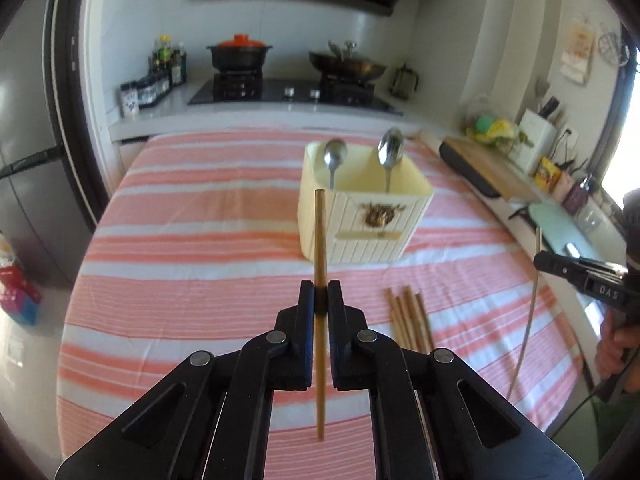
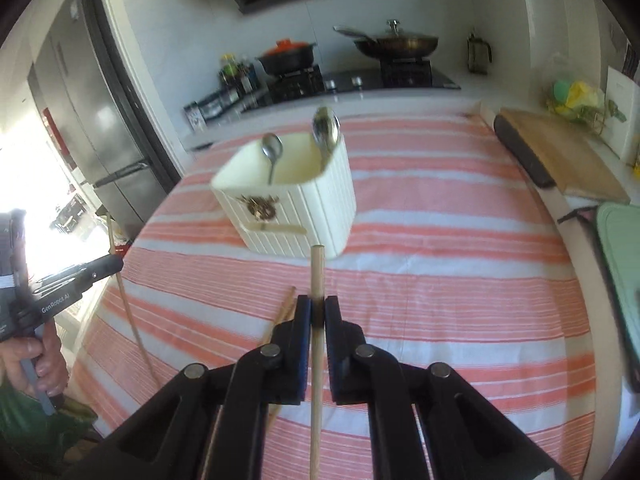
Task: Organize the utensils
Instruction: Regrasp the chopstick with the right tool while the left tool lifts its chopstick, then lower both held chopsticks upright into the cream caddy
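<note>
My left gripper [image 1: 320, 298] is shut on a wooden chopstick [image 1: 320, 248] held upright above the striped cloth. My right gripper [image 2: 317, 312] is shut on a paler chopstick [image 2: 317, 272], also upright. A cream ribbed utensil holder [image 1: 360, 216] [image 2: 296, 208] stands ahead on the table with two metal spoons [image 1: 334, 154] [image 2: 326, 124] leaning in it, bowls up. Several more wooden chopsticks [image 1: 408, 320] lie on the cloth in front of the holder, to the right of my left gripper. Each view shows the other gripper at its edge with its chopstick.
The table carries a pink and white striped cloth [image 1: 200, 208]. A wooden board on a dark tray [image 2: 560, 152] and a mint green board [image 2: 620, 280] lie along the right side. Behind stands a stove with a pot [image 1: 239, 54] and a wok [image 1: 347, 65]. A fridge [image 2: 92, 120] stands left.
</note>
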